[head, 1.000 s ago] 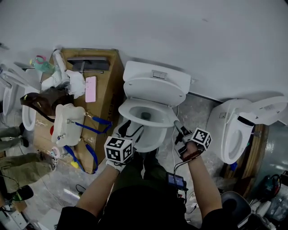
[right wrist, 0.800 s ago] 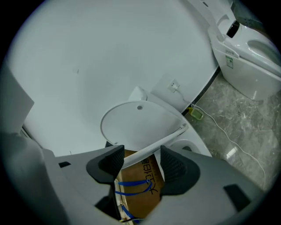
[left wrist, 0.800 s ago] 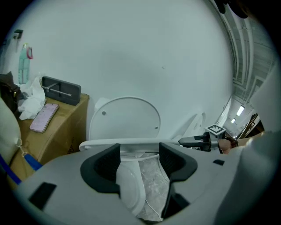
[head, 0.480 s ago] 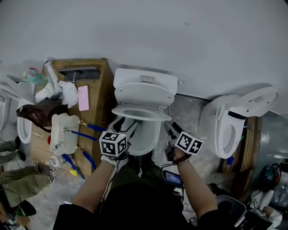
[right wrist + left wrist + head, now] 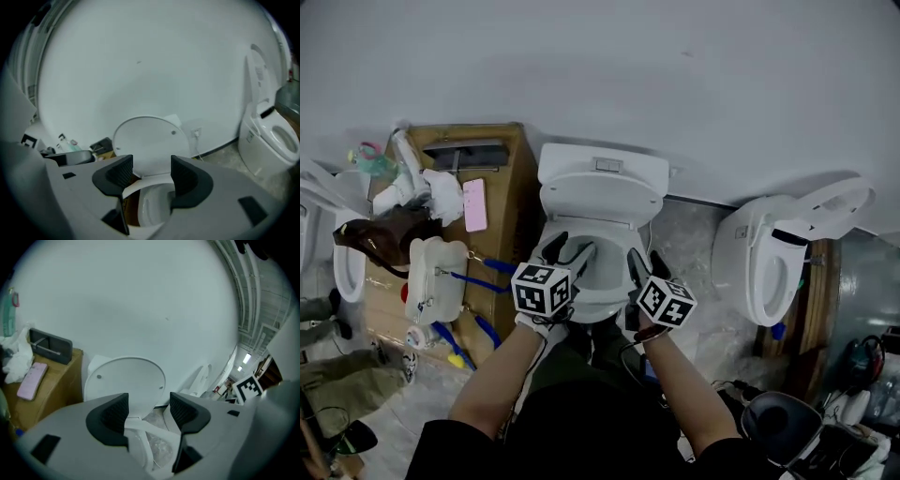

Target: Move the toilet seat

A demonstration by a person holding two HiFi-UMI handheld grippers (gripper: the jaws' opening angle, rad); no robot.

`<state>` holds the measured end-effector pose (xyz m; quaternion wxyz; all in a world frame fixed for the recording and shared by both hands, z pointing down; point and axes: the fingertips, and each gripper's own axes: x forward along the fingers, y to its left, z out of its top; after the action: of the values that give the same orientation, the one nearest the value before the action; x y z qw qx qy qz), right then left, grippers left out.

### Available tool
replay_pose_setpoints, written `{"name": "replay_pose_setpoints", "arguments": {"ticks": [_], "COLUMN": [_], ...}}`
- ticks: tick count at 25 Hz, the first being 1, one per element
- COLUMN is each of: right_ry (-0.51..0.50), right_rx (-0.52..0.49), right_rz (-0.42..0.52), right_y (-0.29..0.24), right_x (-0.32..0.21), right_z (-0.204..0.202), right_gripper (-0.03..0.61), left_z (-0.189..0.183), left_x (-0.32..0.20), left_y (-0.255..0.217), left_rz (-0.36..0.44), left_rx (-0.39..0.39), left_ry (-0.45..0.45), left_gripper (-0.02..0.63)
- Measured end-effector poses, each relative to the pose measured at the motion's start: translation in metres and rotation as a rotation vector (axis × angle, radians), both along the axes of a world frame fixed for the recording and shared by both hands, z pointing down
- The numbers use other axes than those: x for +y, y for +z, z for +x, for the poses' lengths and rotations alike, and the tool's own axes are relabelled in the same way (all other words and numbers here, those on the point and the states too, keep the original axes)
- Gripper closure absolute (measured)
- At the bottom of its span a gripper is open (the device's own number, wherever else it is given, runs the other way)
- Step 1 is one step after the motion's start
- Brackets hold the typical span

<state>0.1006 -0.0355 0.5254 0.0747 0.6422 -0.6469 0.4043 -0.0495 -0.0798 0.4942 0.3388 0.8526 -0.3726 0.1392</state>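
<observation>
A white toilet stands against the wall in the head view, its lid (image 5: 600, 200) upright against the tank (image 5: 602, 167). The toilet seat (image 5: 600, 307) lies low over the bowl. My left gripper (image 5: 569, 249) is at the seat's left side and my right gripper (image 5: 645, 265) at its right side. Both are open. In the left gripper view the jaws (image 5: 149, 408) stand apart, with the lid (image 5: 124, 383) ahead and the seat rim (image 5: 140, 446) below the gap. The right gripper (image 5: 151, 171) frames the lid (image 5: 150, 138) and the seat rim (image 5: 140, 183) the same way.
A wooden cabinet (image 5: 514, 178) stands left of the toilet, with a pink phone (image 5: 474, 204) on top and a white container (image 5: 431, 272) with blue straps in front. A second toilet (image 5: 769, 267) stands to the right, another (image 5: 347, 267) at the far left. Cables lie on the floor.
The seat has come down from a raised tilt to lie over the bowl. Both grippers have moved inward, closer to the bowl's sides.
</observation>
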Motion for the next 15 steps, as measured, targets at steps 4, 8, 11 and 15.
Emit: {"name": "replay_pose_setpoints", "arguments": {"ticks": [4,8,11,15], "right_ry": [0.132,0.16,0.155,0.009], "right_rx": [-0.07,-0.089,-0.126,-0.096], "right_rz": [-0.178,-0.264,-0.305,-0.41], "right_y": [0.071,0.112,0.14,0.192], "right_x": [0.052,0.084,0.093,0.111], "right_z": [0.027,0.044,0.052,0.051], "right_gripper": [0.302,0.302,0.302,0.302], "left_z": [-0.026,-0.041,-0.038,-0.046], "left_x": [0.029,0.058,0.078,0.11], "left_y": [0.039,0.076,0.093,0.143], "left_rz": [-0.085,-0.173,-0.206,-0.3], "left_rx": [-0.053,-0.104,-0.138,-0.209], "left_ry": [-0.043,-0.045,-0.005,0.014], "left_gripper": [0.331,0.331,0.331,0.33]}}
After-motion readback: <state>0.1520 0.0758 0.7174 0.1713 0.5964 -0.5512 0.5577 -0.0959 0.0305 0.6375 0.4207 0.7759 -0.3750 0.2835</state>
